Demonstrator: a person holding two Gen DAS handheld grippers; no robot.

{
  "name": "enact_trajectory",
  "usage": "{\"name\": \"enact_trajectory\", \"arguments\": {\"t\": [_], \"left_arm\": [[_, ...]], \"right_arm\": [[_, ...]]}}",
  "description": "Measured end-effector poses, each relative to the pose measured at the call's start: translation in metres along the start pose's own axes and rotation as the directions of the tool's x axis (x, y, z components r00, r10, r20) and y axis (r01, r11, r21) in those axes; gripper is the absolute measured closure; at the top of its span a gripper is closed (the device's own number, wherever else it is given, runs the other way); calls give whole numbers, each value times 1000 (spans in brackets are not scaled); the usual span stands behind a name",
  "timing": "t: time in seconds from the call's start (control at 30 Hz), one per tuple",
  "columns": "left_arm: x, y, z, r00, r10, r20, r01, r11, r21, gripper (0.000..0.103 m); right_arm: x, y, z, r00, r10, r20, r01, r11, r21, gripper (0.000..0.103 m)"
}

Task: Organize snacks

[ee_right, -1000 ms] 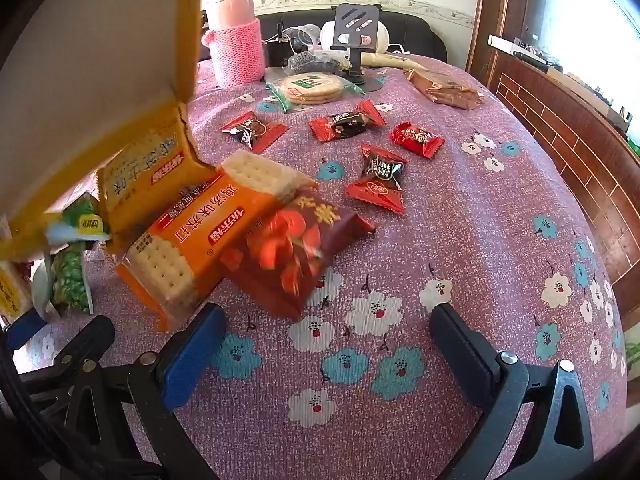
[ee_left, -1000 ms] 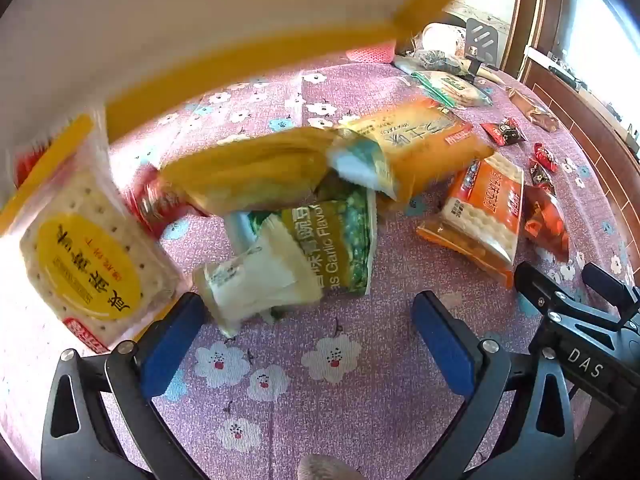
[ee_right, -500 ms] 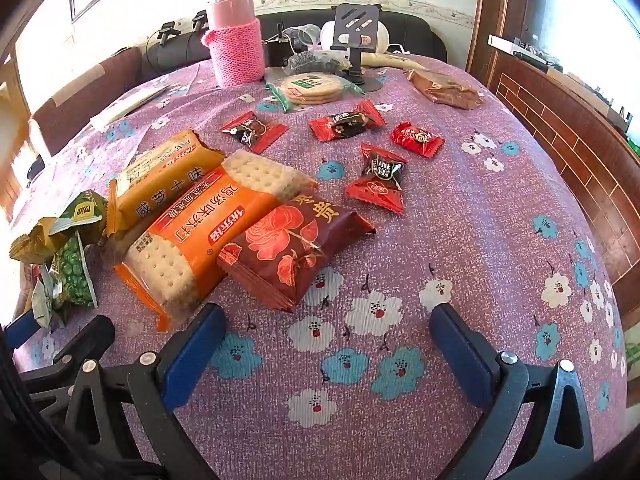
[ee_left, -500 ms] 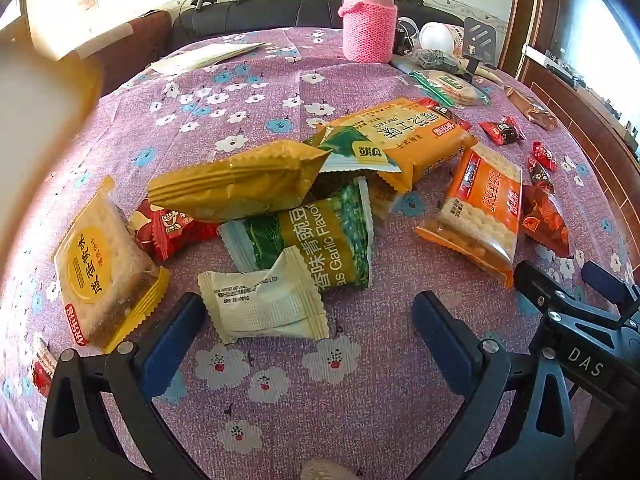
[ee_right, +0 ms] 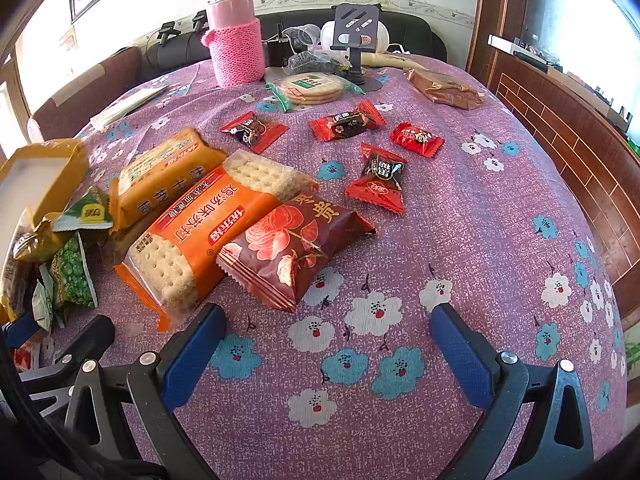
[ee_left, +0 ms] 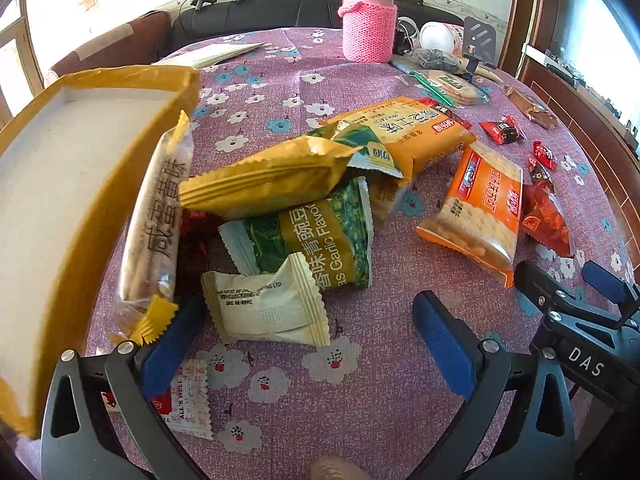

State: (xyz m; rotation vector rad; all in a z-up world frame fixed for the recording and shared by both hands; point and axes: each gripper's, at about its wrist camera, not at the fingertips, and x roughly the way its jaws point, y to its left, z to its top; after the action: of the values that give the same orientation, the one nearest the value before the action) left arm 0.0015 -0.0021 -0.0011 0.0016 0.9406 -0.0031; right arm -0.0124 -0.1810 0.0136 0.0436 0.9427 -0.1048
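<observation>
Left gripper (ee_left: 306,330) spread, empty. Cream packet (ee_left: 266,304) lies flat between its fingers, just ahead, long axis across gap; left nearer. Yellow box (ee_left: 120,168) at left, tilted, cracker pack (ee_left: 154,224) leaning on its wall. Right gripper (ee_right: 326,344) spread, empty, over bare cloth; maroon pack (ee_right: 292,246) ahead-left.

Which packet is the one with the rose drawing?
Start at the pink knitted flask at the table's far edge and come toward the camera. Past the long orange cracker pack, leaning on it, lies a dark red packet, the only one bearing rose drawings.
</observation>
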Motion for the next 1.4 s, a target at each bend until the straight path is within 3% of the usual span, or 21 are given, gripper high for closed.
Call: {"name": "enact_trajectory", "arguments": {"t": [1.4], "left_arm": [[-1,0,-3,1000,11,0,-11,1000,-13,0]], "right_arm": [[0,0,0,1000,0,0,0,1000,0,0]]}}
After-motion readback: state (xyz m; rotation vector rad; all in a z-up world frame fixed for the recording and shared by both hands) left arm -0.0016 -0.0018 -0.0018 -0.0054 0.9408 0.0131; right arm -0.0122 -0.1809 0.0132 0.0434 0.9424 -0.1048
